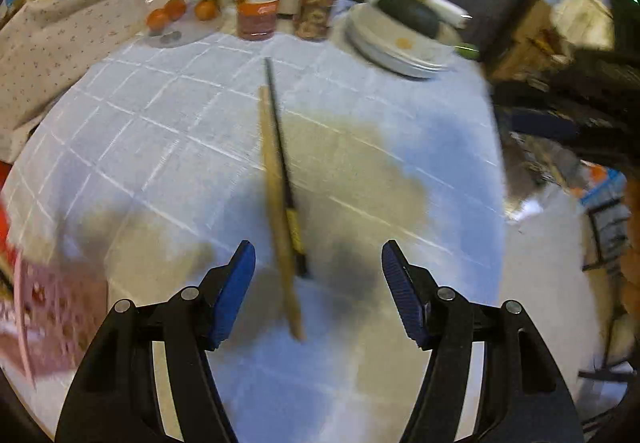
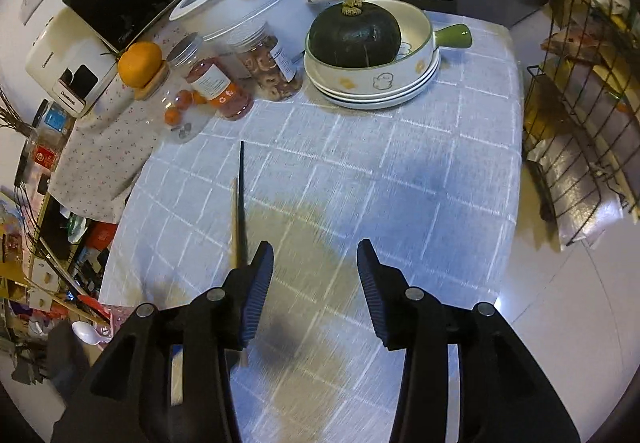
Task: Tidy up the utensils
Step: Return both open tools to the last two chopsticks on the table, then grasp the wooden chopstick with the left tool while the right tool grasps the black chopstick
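A wooden chopstick point(image 1: 276, 203) and a black chopstick point(image 1: 282, 159) lie side by side on the blue checked tablecloth point(image 1: 160, 131), pointing away from me. My left gripper point(image 1: 318, 267) is open and empty, its jaws on either side of the chopsticks' near ends, above them. In the right wrist view the black chopstick point(image 2: 241, 199) and the wooden one point(image 2: 233, 227) lie left of centre, partly hidden behind the left finger. My right gripper point(image 2: 316, 263) is open and empty, to the right of them.
At the back stand jars point(image 2: 216, 83), small oranges point(image 2: 176, 109), a large orange point(image 2: 140, 65), a white pot point(image 2: 248, 7) and stacked plates point(image 2: 372, 91) holding a dark squash point(image 2: 354, 37). A wire rack point(image 2: 576, 147) stands right of the table. A white spoon point(image 2: 86, 333) lies at the lower left.
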`<state>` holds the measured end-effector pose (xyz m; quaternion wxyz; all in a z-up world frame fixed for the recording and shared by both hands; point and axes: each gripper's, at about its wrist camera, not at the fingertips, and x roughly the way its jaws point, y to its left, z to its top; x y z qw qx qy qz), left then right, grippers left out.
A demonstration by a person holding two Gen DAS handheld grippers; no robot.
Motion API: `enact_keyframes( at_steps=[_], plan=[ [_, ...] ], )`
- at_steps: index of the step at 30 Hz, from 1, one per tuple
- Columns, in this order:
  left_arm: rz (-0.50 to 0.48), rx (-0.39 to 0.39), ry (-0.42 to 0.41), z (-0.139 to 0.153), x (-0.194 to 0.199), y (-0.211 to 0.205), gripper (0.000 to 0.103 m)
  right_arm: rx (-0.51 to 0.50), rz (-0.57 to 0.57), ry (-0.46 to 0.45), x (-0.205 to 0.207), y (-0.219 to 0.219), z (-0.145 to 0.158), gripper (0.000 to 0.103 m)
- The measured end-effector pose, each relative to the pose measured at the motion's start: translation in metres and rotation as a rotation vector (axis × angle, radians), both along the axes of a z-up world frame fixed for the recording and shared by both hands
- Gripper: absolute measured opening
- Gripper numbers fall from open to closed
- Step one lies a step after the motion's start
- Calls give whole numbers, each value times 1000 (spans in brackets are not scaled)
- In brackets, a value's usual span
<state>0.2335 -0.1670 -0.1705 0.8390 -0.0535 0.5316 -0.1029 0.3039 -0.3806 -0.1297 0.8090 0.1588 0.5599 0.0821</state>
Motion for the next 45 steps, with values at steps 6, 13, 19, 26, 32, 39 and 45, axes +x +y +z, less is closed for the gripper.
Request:
enact_keyframes(
  at_steps=[6, 13, 19, 26, 32, 39, 45],
  plan=[
    [78, 41, 30, -19, 41, 24, 61, 43, 26, -22, 20, 5, -16, 44],
    [120, 35, 66, -34, 63, 32, 48, 30, 50, 1, 39, 18, -42, 44],
    [115, 22, 75, -38, 73, 31, 45, 26, 62, 3, 44, 26, -50, 44],
    [87, -46, 115, -41, 84, 34, 22, 22, 71, 0, 46, 33, -53, 44],
    [42, 53, 119, -43, 99, 13, 28, 15, 77, 3, 46, 39, -55, 44],
    [7, 28, -13, -16, 60, 15, 6, 3, 84, 25, 52, 50, -68, 44],
    [-40, -130, -175, 17, -10, 30, 6, -33, 149, 67, 62, 87, -90, 44]
  ],
)
